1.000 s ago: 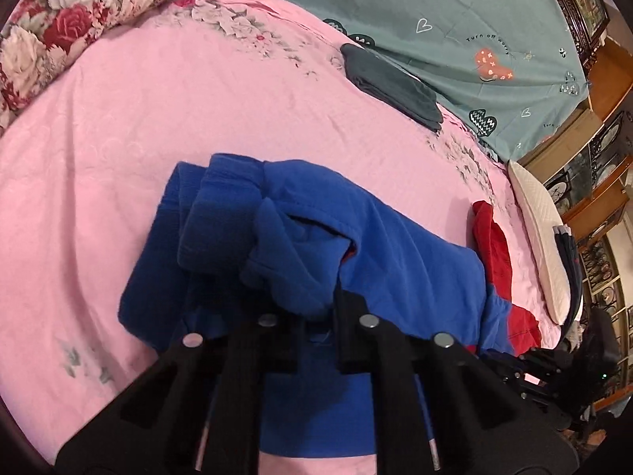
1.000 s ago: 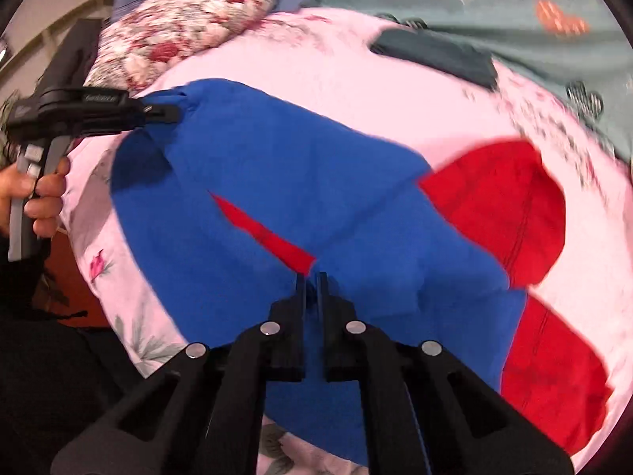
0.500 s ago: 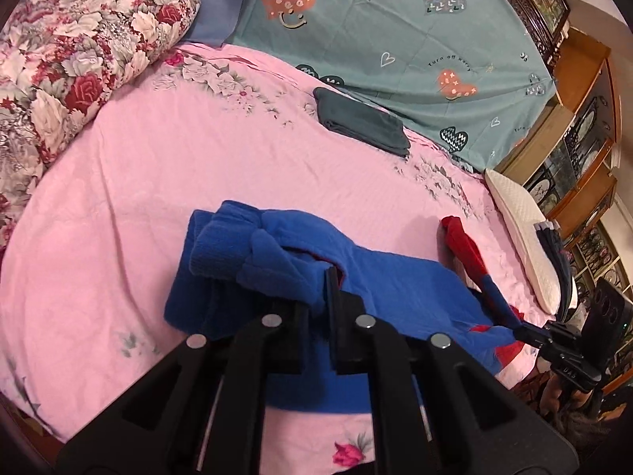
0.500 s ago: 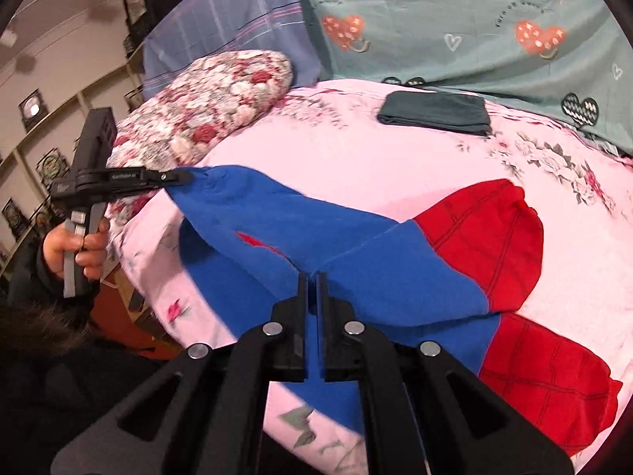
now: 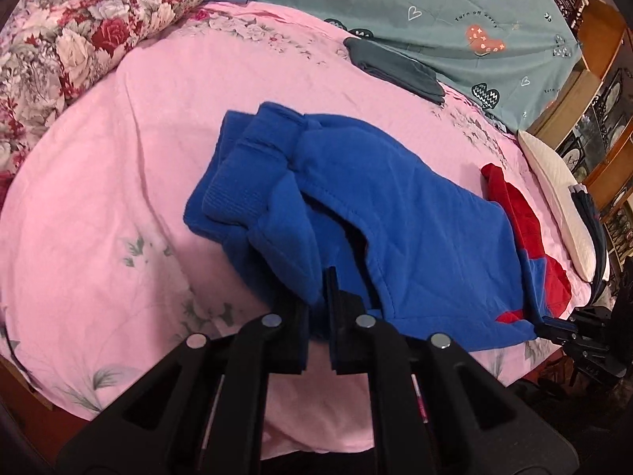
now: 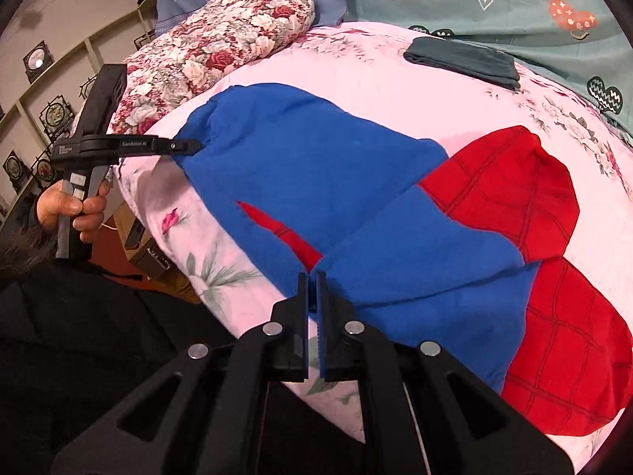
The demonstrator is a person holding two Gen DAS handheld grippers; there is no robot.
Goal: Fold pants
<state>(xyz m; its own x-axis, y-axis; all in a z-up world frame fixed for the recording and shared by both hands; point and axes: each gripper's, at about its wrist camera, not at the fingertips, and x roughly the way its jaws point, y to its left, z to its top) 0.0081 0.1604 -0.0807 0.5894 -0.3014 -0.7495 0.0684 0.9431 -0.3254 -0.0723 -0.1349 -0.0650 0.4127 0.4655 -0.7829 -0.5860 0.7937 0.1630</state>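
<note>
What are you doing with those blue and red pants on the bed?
A person is folding them. The left gripper is shut on the blue waistband end, and the right gripper pinches a blue edge nearer the legs. The pants lie on the pink bedsheet, red leg ends spread flat, not folded yet.

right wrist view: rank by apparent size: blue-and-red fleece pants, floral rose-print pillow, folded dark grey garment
1. Blue-and-red fleece pants, largest by far, though nearest the camera.
2. Floral rose-print pillow.
3. Folded dark grey garment, smallest; it lies farthest back, so its true size is unsure.
</note>
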